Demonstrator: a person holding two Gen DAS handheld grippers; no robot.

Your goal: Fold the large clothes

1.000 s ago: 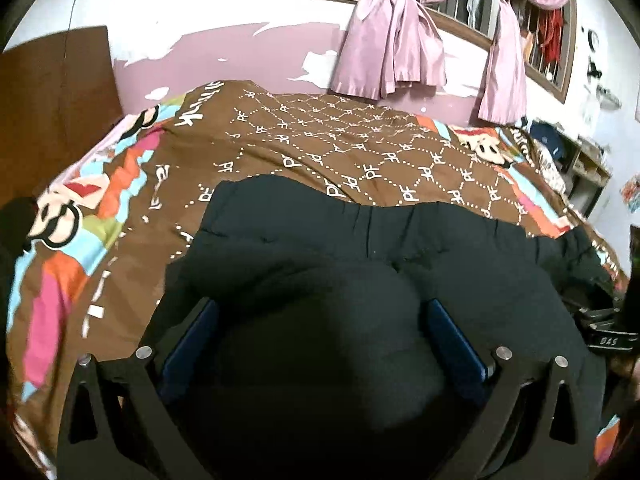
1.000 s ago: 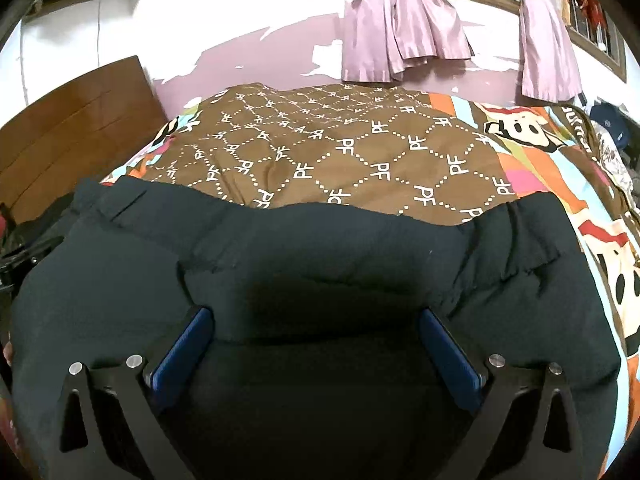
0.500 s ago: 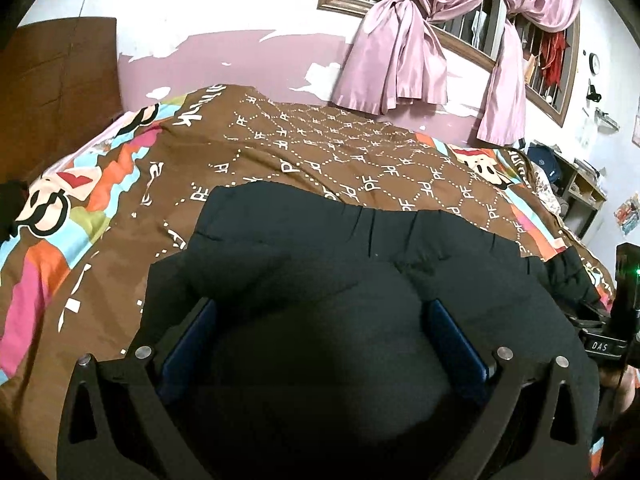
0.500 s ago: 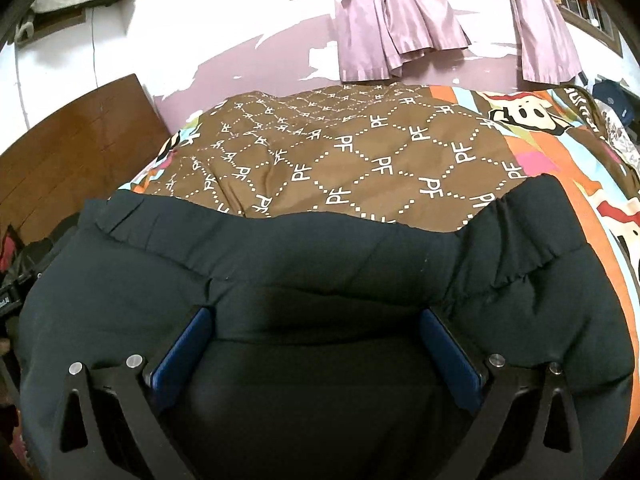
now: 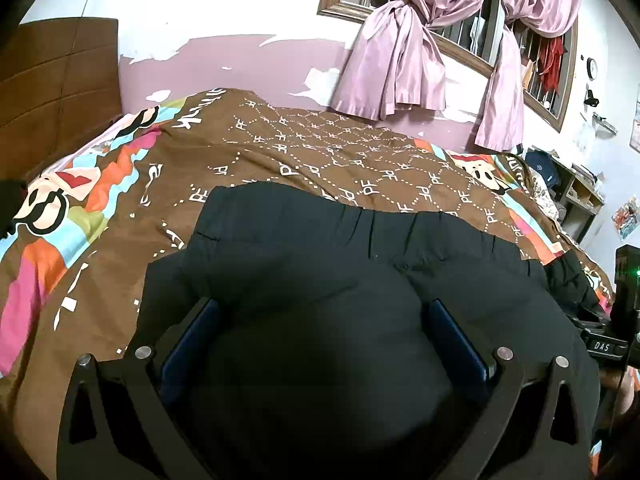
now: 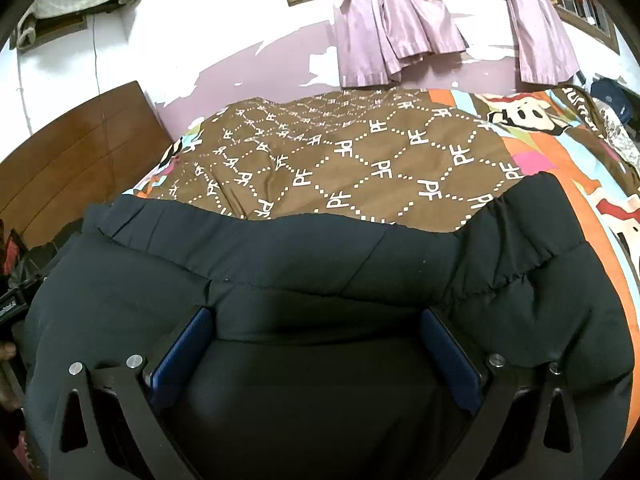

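A large black padded garment [image 5: 360, 264] lies on the bed, with an elastic hem along its far edge; it also fills the lower half of the right wrist view [image 6: 320, 280]. My left gripper [image 5: 320, 312] stands wide open with a bulge of the black fabric between its blue pads [image 5: 188, 340]. My right gripper [image 6: 316, 320] is also wide open, with the garment lying between its blue pads [image 6: 448, 352]. Neither pair of jaws is closed on the cloth.
A brown patterned bedspread [image 5: 320, 148] with colourful borders covers the bed. A wooden headboard [image 5: 56, 80] is at the left. Pink curtains [image 5: 400, 60] hang on the far wall. A cluttered shelf [image 5: 576, 188] stands at the right. The other gripper's body [image 5: 608, 344] shows at right.
Both cameras have tilted up a little and drawn back slightly, so more of the wall and window shows. The garment stays between the open jaws.
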